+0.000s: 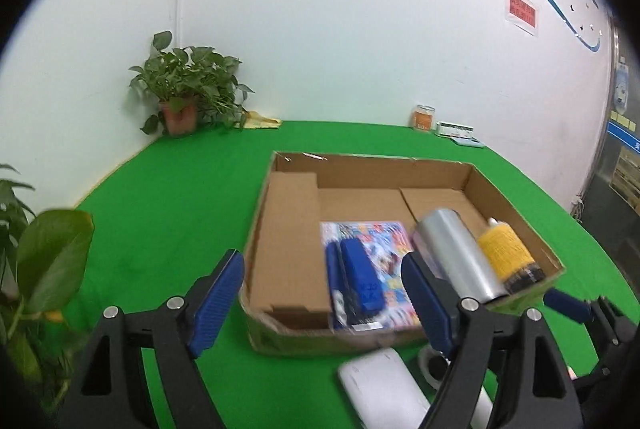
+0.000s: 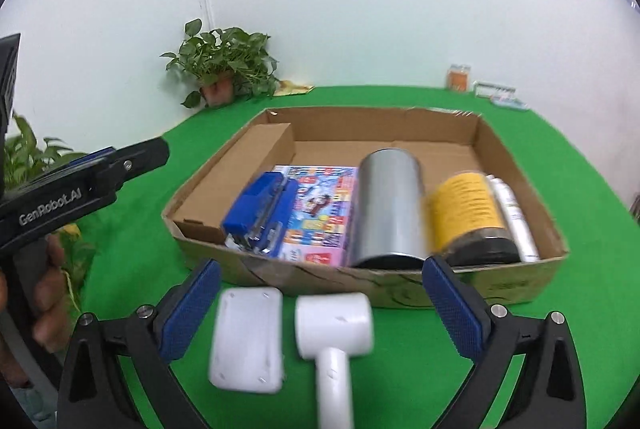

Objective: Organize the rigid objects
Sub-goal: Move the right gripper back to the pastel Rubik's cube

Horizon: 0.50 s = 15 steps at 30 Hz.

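While hidden leftward, hair dryer (image 2: pixel 334 325) shows rightward.

A green cloth (image 1: pixel 168 213) covers the table, which meets a plain white wall (image 1: pixel 320 29) bearing blue painted swoops and a red notice (image 1: pixel 522 10); a potted plant (image 1: pixel 184 89) stands in the far corner. An orange jar (image 1: pixel 424 117) sits by the wall farther right.
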Each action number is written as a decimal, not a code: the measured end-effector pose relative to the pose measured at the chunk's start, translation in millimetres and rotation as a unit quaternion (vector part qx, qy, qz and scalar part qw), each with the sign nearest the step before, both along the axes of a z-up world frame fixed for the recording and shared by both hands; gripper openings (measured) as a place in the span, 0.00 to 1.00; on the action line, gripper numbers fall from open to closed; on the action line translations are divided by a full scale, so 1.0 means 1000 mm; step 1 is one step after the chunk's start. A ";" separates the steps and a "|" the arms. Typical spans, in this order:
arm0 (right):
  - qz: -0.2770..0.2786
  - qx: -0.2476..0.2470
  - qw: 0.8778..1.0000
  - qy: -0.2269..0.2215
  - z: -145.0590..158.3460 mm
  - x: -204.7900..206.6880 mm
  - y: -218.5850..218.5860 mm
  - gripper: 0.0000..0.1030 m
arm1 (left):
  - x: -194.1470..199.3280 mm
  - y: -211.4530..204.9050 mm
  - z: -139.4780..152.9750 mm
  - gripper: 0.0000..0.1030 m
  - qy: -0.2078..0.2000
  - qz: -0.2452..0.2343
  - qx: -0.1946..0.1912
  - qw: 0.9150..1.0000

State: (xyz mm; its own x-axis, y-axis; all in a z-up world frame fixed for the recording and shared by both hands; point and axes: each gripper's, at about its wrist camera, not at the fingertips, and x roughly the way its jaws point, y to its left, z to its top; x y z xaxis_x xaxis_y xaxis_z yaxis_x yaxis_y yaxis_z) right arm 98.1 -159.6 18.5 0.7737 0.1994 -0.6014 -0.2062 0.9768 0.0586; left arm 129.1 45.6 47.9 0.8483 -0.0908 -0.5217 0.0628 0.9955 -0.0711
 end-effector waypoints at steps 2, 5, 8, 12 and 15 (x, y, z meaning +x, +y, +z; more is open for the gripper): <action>-0.009 -0.011 1.000 -0.001 0.000 -0.009 -0.006 0.98 | -0.011 -0.006 -0.002 0.70 0.000 -0.018 -0.013 1.000; -0.011 -0.009 1.000 -0.003 -0.002 -0.021 -0.016 0.94 | -0.020 -0.015 -0.009 0.11 0.017 -0.035 -0.041 0.998; -0.003 -0.039 0.999 -0.008 -0.006 -0.037 -0.019 0.68 | -0.032 -0.030 -0.015 0.11 0.018 -0.017 -0.005 1.000; -0.002 -0.034 0.999 -0.024 -0.005 -0.054 -0.026 0.98 | -0.039 -0.040 -0.019 0.91 0.023 -0.002 0.004 1.000; -0.006 -0.021 0.999 -0.033 -0.003 -0.064 -0.037 0.99 | -0.047 -0.042 -0.019 0.95 0.015 -0.003 -0.008 1.000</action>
